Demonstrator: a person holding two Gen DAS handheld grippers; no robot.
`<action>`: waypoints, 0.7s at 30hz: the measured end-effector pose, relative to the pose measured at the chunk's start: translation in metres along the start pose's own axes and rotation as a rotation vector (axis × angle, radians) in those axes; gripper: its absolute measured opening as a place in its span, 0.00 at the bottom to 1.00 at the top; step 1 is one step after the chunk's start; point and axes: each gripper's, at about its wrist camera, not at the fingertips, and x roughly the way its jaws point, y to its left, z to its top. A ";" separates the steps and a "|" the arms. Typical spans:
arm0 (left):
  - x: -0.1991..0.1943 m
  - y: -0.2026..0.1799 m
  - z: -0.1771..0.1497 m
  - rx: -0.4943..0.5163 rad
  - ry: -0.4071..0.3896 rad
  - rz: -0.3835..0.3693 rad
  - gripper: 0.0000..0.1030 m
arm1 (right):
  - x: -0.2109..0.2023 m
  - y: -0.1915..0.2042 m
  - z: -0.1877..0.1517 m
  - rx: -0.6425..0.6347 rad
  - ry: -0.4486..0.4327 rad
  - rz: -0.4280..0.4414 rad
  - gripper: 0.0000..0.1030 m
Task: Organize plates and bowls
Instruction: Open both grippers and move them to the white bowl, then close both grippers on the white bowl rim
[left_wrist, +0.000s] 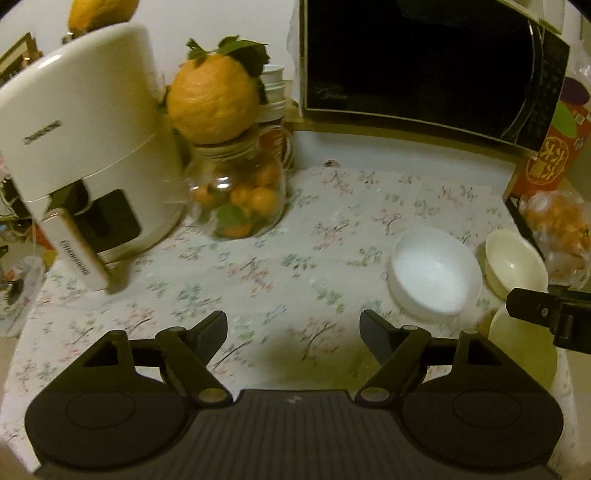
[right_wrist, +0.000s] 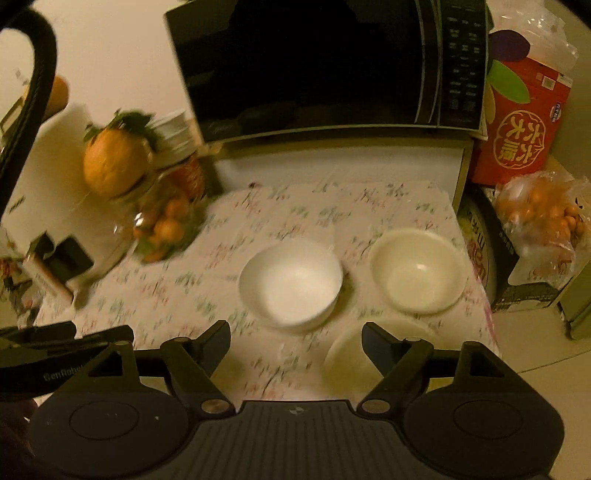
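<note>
Both claws, left gripper (left_wrist: 293, 330) and right gripper (right_wrist: 295, 341), gape wide, holding nothing. Only the right view fully shows 3 dishes: white bowl (right_wrist: 290, 282), cream bowl (right_wrist: 417, 271), plate (right_wrist: 345, 360) lower right.

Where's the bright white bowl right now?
In the right wrist view, the white bowl sits mid-table on the flowery cloth, just left of the cream bowl.
</note>
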 end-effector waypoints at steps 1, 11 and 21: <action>0.006 -0.001 0.004 -0.017 0.010 -0.014 0.75 | 0.003 -0.004 0.004 0.007 -0.002 0.000 0.74; 0.059 -0.018 0.023 -0.142 0.086 -0.089 0.71 | 0.045 -0.040 0.020 0.178 0.056 0.037 0.69; 0.093 -0.036 0.031 -0.181 0.119 -0.167 0.49 | 0.080 -0.042 0.025 0.234 0.096 0.068 0.44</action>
